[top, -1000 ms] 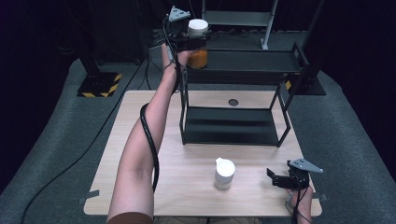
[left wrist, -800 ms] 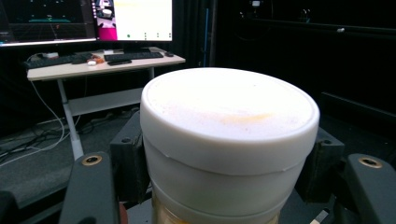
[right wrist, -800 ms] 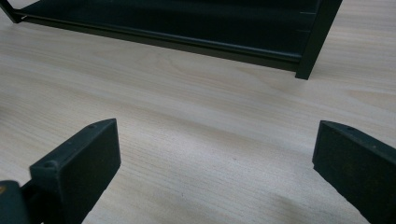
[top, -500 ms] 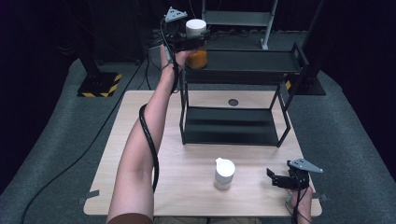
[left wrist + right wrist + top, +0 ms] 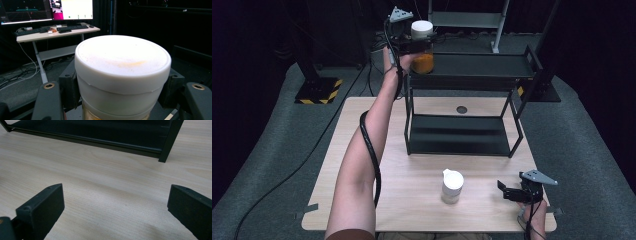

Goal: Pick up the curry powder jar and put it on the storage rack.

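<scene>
A jar with a white lid and orange contents (image 5: 422,59) is held upright at the left end of the black rack's top shelf (image 5: 477,65). My left gripper (image 5: 421,44) is shut on it just under the lid. In the left gripper view the white lid (image 5: 122,60) sits between the two black pads (image 5: 68,86). I cannot tell whether the jar's base touches the shelf. My right gripper (image 5: 507,191) rests low at the table's front right corner, open, with bare wood between its jaws (image 5: 115,202).
A small white bottle (image 5: 452,186) stands on the wooden table (image 5: 412,200) in front of the rack. The rack's lower shelf (image 5: 457,132) holds nothing. A cable hangs along the left forearm (image 5: 371,150). Dark floor surrounds the table; a desk with monitors (image 5: 57,30) stands beyond.
</scene>
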`<state>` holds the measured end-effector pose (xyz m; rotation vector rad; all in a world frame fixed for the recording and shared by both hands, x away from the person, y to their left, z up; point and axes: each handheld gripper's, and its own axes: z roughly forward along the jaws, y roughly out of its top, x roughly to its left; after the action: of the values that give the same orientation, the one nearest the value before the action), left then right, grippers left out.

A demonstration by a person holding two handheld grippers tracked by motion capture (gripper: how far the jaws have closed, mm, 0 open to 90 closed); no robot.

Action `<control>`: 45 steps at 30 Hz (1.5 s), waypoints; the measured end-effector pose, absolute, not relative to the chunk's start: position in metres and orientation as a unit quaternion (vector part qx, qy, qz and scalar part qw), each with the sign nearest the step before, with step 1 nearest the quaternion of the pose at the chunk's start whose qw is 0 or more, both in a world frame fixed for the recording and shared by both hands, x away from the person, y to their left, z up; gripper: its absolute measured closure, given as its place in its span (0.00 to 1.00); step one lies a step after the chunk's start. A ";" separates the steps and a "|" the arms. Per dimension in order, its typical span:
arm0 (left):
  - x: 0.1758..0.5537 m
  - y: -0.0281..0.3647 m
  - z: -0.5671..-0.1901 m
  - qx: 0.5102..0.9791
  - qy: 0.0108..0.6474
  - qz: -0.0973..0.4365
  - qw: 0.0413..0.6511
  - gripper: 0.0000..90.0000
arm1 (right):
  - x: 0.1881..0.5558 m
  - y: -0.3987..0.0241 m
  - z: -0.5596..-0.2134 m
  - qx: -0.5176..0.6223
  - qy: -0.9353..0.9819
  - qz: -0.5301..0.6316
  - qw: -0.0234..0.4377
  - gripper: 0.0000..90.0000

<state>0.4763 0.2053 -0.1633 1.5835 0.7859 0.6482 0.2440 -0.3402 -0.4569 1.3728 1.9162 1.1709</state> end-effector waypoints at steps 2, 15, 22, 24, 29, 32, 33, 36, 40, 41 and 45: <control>0.476 0.205 -0.160 0.685 0.337 0.279 0.583 0.37 | 0.244 -0.340 -0.457 0.505 0.704 0.431 0.252 0.00; 0.452 0.211 -0.135 0.731 0.343 0.275 0.521 0.09 | 0.244 -0.340 -0.457 0.503 0.705 0.431 0.253 0.00; 0.425 0.216 -0.142 0.756 0.339 0.299 0.474 0.01 | 0.244 -0.340 -0.457 0.503 0.705 0.430 0.254 0.00; 0.418 0.220 -0.150 0.763 0.336 0.298 0.465 0.00 | 0.243 -0.339 -0.457 0.504 0.705 0.430 0.254 0.00; 0.400 0.231 -0.178 0.780 0.329 0.291 0.446 0.00 | 0.244 -0.339 -0.456 0.504 0.706 0.429 0.252 0.00; 0.391 0.237 -0.200 0.792 0.327 0.285 0.430 0.00 | 0.244 -0.339 -0.457 0.504 0.706 0.429 0.253 0.00; 0.386 0.238 -0.210 0.797 0.326 0.285 0.421 0.00 | 0.244 -0.339 -0.457 0.505 0.706 0.429 0.253 0.00; 0.377 0.244 -0.234 0.804 0.327 0.277 0.412 0.00 | 0.244 -0.339 -0.457 0.505 0.705 0.428 0.254 0.00; 0.362 0.250 -0.269 0.816 0.332 0.266 0.392 0.00 | 0.244 -0.339 -0.456 0.505 0.706 0.427 0.253 0.00; 0.357 0.251 -0.279 0.818 0.335 0.265 0.385 0.00 | 0.244 -0.338 -0.456 0.504 0.707 0.426 0.254 0.00; 0.340 0.257 -0.322 0.827 0.344 0.258 0.361 0.00 | 0.244 -0.338 -0.456 0.504 0.706 0.427 0.254 0.00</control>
<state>0.3397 0.2567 -0.3217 2.1319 0.8868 0.6639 0.2440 -0.3382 -0.4563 1.3704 1.9189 1.1597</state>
